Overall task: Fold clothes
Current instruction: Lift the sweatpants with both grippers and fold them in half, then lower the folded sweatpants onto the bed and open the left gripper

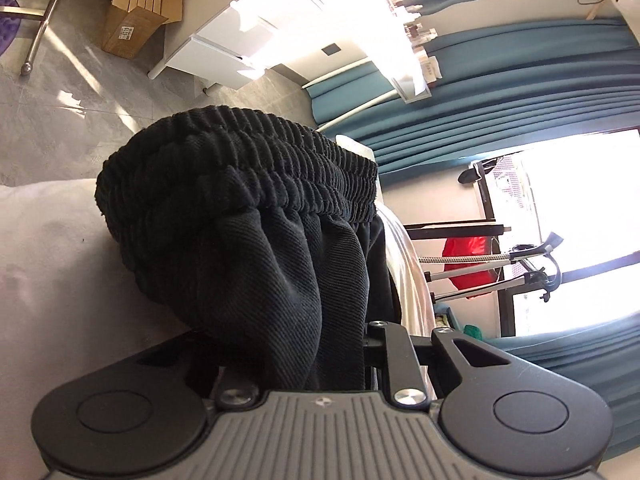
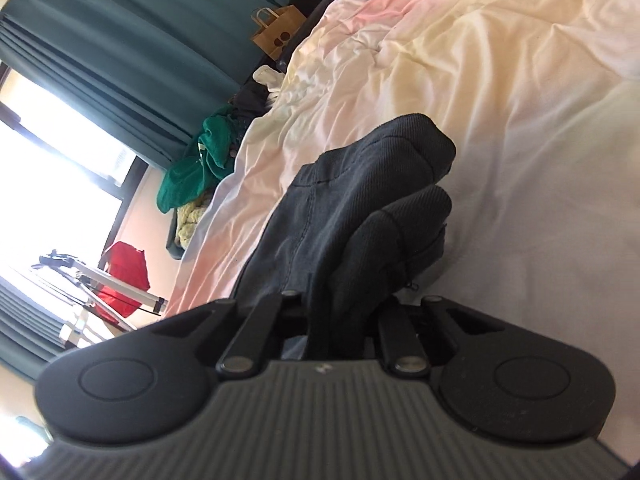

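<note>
While my left gripper (image 1: 320,360) clamps the black trousers (image 1: 248,216) at the waistband | my right gripper (image 2: 340,332) pinches their cuffs | both ends raised over the bed (image 2: 520,140).

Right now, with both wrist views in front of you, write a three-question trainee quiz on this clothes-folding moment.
1. True or false: the left gripper is clamped on black trousers with a ribbed elastic waistband.
2. What does the right gripper hold? A) a green towel B) dark fabric C) nothing
3. Fill in: behind the dark fabric lies a crumpled ____ in cream and pink.

Key: 1 true; 2 B; 3 duvet.
</note>
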Demonstrator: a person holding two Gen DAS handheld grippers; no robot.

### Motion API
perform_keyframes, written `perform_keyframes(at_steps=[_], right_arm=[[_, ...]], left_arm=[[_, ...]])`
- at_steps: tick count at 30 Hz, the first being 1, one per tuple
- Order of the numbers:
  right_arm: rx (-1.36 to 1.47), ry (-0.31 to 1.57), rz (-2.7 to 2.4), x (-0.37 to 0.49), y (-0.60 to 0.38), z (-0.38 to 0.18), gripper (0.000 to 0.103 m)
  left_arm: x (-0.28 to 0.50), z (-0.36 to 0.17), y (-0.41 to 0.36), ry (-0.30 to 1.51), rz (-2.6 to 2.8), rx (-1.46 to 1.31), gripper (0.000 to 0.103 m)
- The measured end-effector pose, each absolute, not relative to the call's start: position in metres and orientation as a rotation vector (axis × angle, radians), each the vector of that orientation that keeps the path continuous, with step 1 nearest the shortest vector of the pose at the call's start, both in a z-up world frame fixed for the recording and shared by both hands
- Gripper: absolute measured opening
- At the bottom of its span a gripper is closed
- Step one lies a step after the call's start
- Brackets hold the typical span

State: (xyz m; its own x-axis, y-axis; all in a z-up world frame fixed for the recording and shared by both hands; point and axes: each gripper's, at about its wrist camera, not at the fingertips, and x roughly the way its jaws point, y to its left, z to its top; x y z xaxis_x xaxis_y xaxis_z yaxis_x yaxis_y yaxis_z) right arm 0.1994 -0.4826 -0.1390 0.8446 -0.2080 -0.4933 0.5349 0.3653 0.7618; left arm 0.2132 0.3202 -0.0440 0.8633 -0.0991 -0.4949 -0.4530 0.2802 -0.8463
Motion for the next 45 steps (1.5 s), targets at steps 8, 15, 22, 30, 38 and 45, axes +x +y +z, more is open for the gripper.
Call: perform_keyframes(at_steps=[8, 15, 22, 30, 38, 45], right_arm=[[1.216, 0.348, -0.495, 0.102, -0.467, -0.135, 0.011], [1.241, 0.440, -0.449, 0.061, -0.461, -0.142, 0.011], [1.330, 0.454, -0.459, 0.056, -0.466, -0.178, 0.011], [1.287, 0.403, -0.491, 0.054, -0.459, -0.170, 0.011], [1.320, 0.357, -0.513, 0.047, -0.459, -0.166, 0.011], [1.354, 0.276, -0.488, 0.037, -0.463, -0.164, 0.011]], left_arm=[[0.088, -0.007, 0.370, 0.556, 0.227, -1.266, 0.022], [0.000, -0.053, 0.412, 0.700, 0.220, -1.304, 0.025], [-0.031, -0.069, 0.412, 0.734, 0.173, -1.209, 0.038], [-0.040, -0.012, 0.381, 0.851, 0.207, -0.899, 0.050], [-0.058, 0.078, 0.315, 0.779, 0.161, -0.551, 0.054], [-0.005, 0.089, 0.199, 0.712, 0.066, -0.307, 0.055]])
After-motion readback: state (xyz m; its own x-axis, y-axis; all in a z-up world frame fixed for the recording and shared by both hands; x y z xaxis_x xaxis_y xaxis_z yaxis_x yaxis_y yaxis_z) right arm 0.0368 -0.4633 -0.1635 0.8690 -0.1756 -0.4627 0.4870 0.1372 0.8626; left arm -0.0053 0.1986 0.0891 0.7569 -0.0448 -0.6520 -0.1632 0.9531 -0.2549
